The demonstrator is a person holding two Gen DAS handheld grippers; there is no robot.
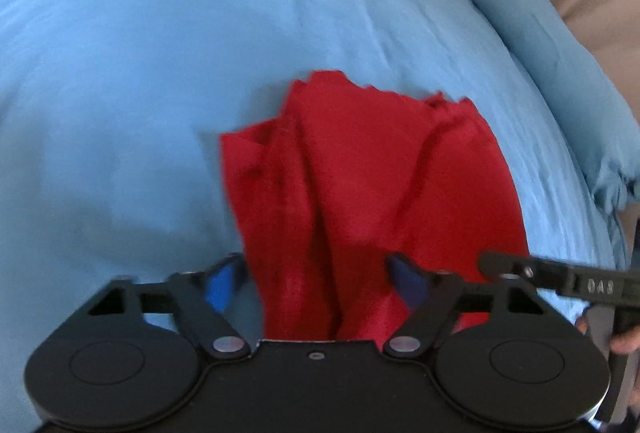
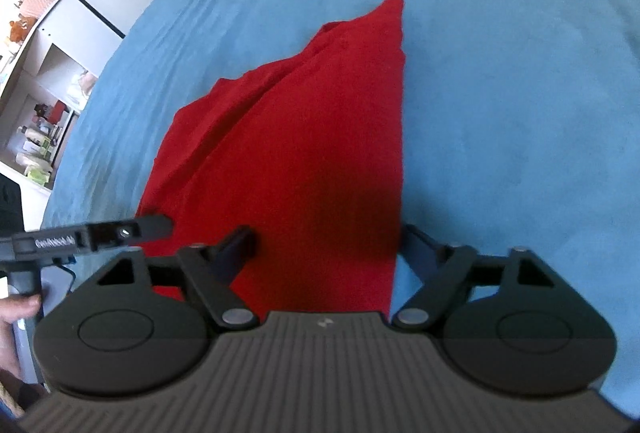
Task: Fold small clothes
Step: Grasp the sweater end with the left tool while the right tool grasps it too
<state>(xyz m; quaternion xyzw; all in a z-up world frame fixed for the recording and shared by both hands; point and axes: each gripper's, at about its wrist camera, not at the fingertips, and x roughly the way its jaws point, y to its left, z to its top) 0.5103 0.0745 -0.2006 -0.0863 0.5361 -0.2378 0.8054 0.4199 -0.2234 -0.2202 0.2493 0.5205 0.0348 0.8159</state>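
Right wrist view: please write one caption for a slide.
Open right tongs straddle a red cloth on the blue bedspread.

Plain red cloth [image 1: 360,185] on plain blue bedspread [image 1: 140,73]; black tools w/ blue pads [image 1: 220,283].

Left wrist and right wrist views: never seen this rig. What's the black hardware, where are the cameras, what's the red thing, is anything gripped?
No robot here: a person carries a handheld two-finger gripper in each hand, each with a fisheye camera looking forward along its fingers. The black shape at the bottom of each picture is that gripper's own body. The left gripper and the right gripper both have their fingers spread wide. A red cloth, rumpled and partly folded, lies on a blue bedcover and runs between both pairs of fingers, but neither is closed on it. Each view also catches the other gripper at its edge. Shelves stand beside the bed.
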